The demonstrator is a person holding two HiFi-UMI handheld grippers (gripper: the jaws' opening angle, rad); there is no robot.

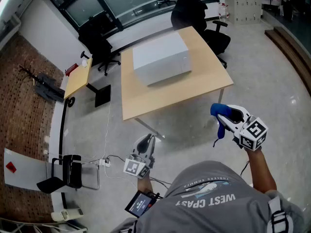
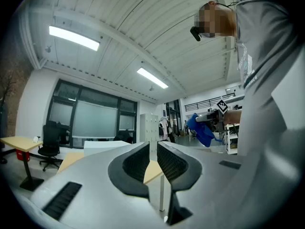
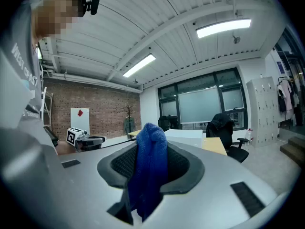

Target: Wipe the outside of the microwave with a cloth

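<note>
The white microwave (image 1: 163,57) stands shut on a light wooden table (image 1: 146,98), well ahead of me across bare floor. My right gripper (image 1: 224,114) is shut on a blue cloth (image 1: 219,114), which bulges up between the pads and hangs below them in the right gripper view (image 3: 150,171). My left gripper (image 1: 147,141) is held lower and to the left, its jaws a narrow gap apart with nothing between them (image 2: 153,149). In the left gripper view the microwave (image 2: 102,147) shows far off. Both grippers are well short of the table.
Black office chairs (image 1: 201,16) stand behind the table and another (image 1: 99,45) at its far left. A small side desk (image 1: 77,76) is at the left, a folding chair (image 1: 68,174) and floor cables (image 1: 109,161) near my left side. A raised step (image 1: 291,47) runs along the right.
</note>
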